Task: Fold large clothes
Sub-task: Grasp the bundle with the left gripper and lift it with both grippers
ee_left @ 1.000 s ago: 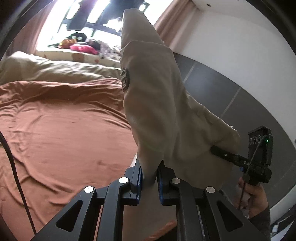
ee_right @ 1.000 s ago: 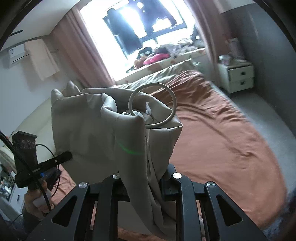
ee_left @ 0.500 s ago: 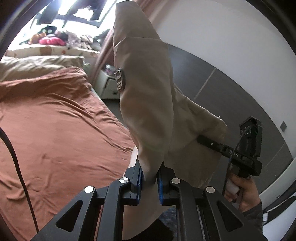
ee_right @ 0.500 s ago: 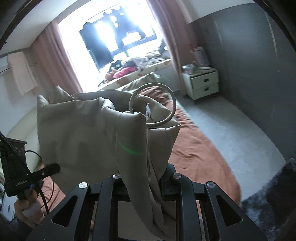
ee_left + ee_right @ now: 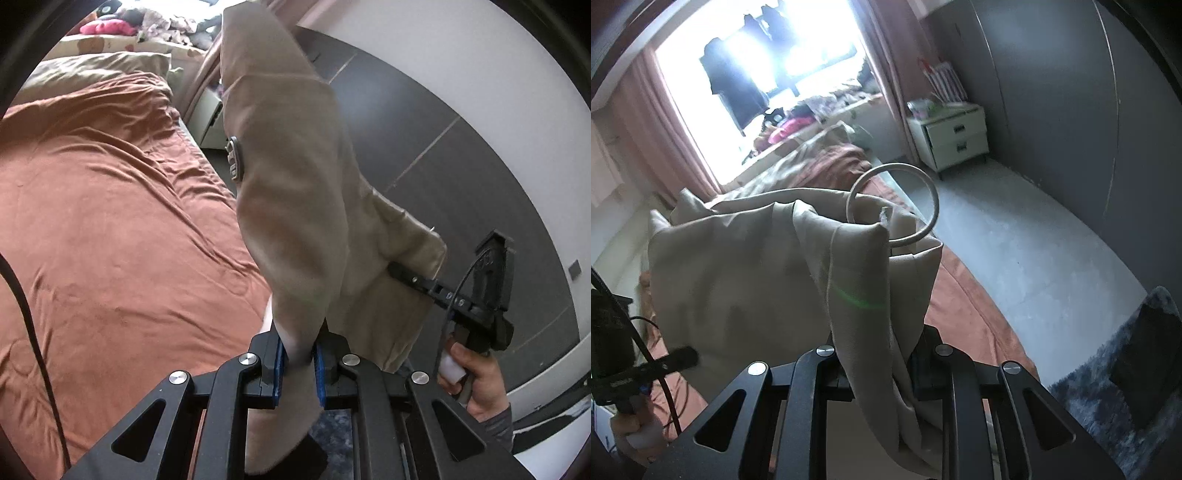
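My left gripper is clamped on a fold of the beige garment, which rises toward twelve o'clock. My right gripper also pinches the garment, cloth bunched between its jaws. A white cord loop stands at twelve o'clock. The garment hangs between both grippers above the rust-brown bed.

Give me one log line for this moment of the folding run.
left gripper: shut on beige garment | right gripper: shut on same garment | garment: held above bed
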`<state>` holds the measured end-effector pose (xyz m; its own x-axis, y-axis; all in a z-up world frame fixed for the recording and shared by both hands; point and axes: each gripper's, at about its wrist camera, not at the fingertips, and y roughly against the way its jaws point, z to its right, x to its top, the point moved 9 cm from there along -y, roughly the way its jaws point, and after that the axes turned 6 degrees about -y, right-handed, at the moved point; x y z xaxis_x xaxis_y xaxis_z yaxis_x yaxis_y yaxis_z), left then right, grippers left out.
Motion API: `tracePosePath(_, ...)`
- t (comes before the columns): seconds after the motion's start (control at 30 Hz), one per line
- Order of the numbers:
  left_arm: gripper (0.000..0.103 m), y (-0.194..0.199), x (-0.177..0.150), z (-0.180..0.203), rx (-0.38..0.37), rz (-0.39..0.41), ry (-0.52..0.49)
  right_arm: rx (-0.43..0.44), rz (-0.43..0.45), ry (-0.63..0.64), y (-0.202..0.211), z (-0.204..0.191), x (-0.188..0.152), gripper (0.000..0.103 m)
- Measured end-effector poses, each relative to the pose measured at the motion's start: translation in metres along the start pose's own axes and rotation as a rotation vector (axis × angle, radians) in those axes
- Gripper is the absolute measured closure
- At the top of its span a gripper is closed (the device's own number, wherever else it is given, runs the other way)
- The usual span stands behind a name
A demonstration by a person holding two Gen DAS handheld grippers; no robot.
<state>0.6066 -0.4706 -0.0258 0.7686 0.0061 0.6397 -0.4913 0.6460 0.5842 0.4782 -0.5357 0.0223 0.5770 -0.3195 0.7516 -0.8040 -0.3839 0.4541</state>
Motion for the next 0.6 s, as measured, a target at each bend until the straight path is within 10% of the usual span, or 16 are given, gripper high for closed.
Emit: tracePosePath(0.6, 0.085, -0.119, 0.01, -0.143, 0.145, -0.157, 0.075, -0.168, -0.205, 0.065, -0.173, -0.016, 0.024, 0.086)
